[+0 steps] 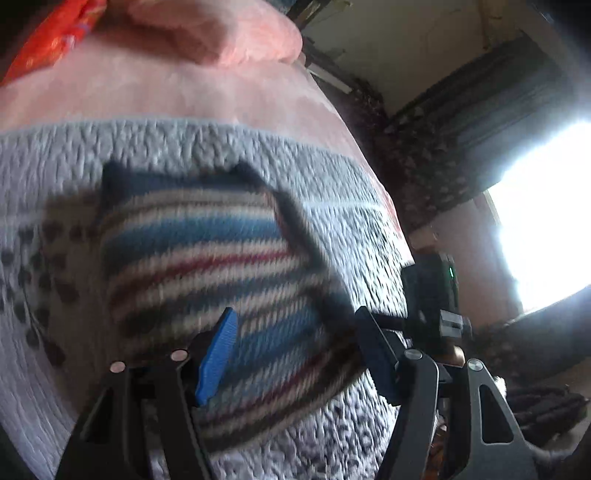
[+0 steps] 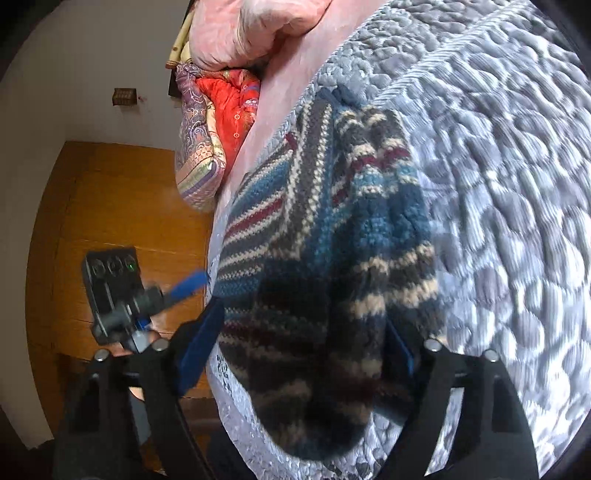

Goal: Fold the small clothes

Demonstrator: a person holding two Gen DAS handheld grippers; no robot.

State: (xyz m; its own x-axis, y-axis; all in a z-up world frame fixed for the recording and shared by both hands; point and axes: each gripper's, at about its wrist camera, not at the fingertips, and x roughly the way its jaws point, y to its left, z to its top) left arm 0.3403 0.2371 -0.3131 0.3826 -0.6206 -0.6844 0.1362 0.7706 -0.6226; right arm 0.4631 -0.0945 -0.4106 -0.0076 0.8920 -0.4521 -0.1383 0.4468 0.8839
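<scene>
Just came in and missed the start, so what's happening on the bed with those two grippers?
A person is working two handheld grippers over a small striped knit garment to fold it. It lies on a grey quilted bedspread on the bed. The left gripper and the right gripper both hang over the knit's near end with jaws spread wide, gripping nothing. In the right wrist view one part of the knit lies over the rest. Pink bedding is piled beyond the bedspread.

We note a grey quilted bedspread point(image 2: 498, 184) over a pink blanket point(image 1: 184, 85), red patterned bedding point(image 2: 232, 110) far left, a wooden door point(image 2: 110, 203).
</scene>
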